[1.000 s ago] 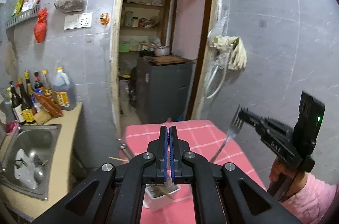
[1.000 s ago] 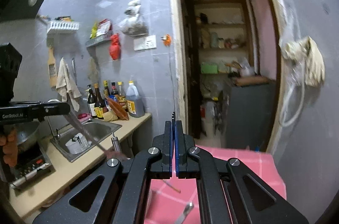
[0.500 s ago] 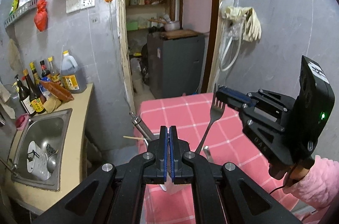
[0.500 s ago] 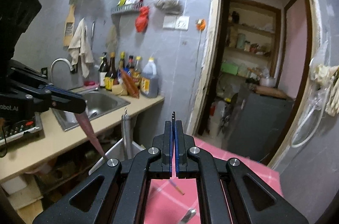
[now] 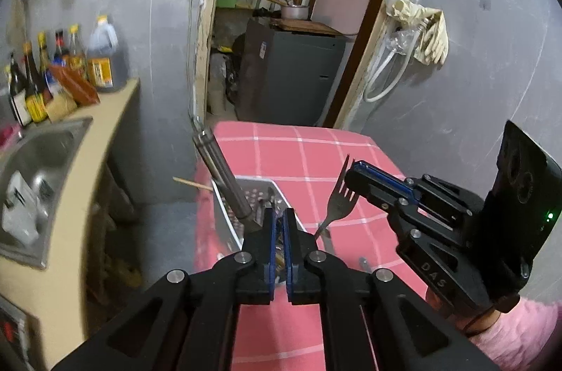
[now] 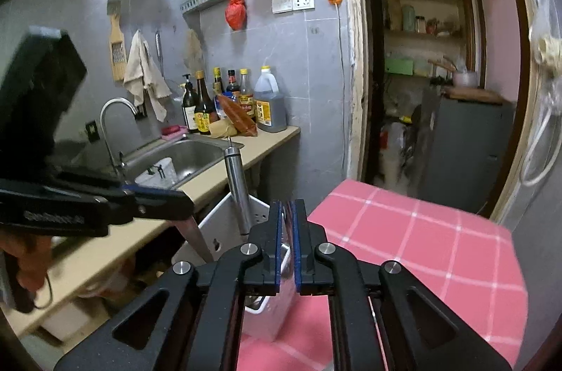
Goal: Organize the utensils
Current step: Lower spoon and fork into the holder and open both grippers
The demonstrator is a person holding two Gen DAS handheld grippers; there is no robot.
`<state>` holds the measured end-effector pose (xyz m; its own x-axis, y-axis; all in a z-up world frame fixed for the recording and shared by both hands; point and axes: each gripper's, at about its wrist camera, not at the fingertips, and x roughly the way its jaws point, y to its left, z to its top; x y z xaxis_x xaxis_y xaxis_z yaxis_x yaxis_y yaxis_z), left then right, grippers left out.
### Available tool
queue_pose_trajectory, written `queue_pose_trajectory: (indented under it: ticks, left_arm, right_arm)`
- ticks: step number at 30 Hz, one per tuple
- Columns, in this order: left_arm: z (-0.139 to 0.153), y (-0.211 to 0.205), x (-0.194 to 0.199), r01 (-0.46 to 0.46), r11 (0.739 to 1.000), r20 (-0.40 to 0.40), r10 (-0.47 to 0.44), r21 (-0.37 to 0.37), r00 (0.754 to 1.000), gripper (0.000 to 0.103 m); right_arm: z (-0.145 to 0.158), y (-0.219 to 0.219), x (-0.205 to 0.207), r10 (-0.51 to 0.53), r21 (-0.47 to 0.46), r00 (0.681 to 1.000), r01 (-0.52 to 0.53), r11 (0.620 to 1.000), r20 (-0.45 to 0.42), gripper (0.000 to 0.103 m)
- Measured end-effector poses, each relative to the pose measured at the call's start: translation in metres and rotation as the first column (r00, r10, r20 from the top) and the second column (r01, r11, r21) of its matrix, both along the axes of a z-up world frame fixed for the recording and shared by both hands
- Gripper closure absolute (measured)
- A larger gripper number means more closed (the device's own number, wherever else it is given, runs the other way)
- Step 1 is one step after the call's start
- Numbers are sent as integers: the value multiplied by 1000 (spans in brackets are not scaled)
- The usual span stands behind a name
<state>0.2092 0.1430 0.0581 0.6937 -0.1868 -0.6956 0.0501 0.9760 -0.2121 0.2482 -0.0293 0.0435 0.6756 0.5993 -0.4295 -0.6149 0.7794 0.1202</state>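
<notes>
A white perforated utensil holder (image 5: 232, 216) stands at the left edge of the pink checked table (image 5: 316, 160); a steel handle (image 5: 221, 174) sticks up out of it. My left gripper (image 5: 280, 220) is shut on a knife whose blade (image 6: 195, 239) points down beside the holder (image 6: 224, 230). My right gripper (image 5: 351, 169) is shut on a fork (image 5: 339, 199), tines up, just right of the holder. In the right wrist view the right gripper (image 6: 287, 213) hovers over the holder, the fork mostly hidden between its fingers.
A counter with a steel sink (image 6: 182, 157) and several sauce bottles (image 6: 228, 100) runs along the left. A doorway to a storeroom with a dark cabinet (image 5: 291, 76) lies behind the table. A chopstick (image 5: 191, 183) pokes out left of the holder.
Both grippers have come down and closer to the holder. The knife blade has dropped beside its left wall, and the fork has moved left and lower next to the holder.
</notes>
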Motion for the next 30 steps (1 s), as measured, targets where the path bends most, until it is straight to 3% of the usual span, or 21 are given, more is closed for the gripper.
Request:
queue_pose_trajectory:
  ticks: [3, 6, 8, 10, 12, 14, 19, 24, 30]
  left_arm:
    - [-9, 9, 0, -14, 997, -5, 14, -73, 1000, 98]
    - [-14, 15, -6, -33, 992, 15, 35, -118, 999, 97]
    - [-16, 16, -9, -43, 990, 33, 48, -136, 998, 88]
    - [-18, 18, -16, -52, 986, 62, 63, -161, 996, 62]
    - [-17, 18, -21, -54, 982, 97, 72, -178, 993, 53]
    - [-15, 14, -26, -51, 984, 125, 73, -173, 989, 50]
    - [-10, 0, -40, -52, 990, 204, 78, -132, 976, 18]
    - [-12, -16, -61, -66, 994, 294, 90, -88, 951, 4]
    - [-26, -29, -82, -37, 998, 320, 54, -59, 946, 1]
  right_arm:
    - [-1, -6, 2, -14, 27, 1000, 14, 1000, -16, 96]
    - [0, -17, 0, -49, 44, 999, 50, 998, -20, 86]
    - [2, -29, -4, -92, 71, 996, 93, 993, -13, 68]
    - [7, -38, -8, -125, 87, 992, 125, 988, -6, 64]
    - [9, -51, -13, -171, 97, 985, 170, 981, -2, 60]
    - [11, -63, -18, -213, 104, 977, 211, 972, 3, 46]
    - [10, -93, -38, -332, 119, 943, 328, 937, 12, 27]
    - [1, -115, -64, -430, 117, 903, 425, 897, 16, 12]
    - [-13, -127, -95, -510, 94, 860, 507, 857, 6, 3]
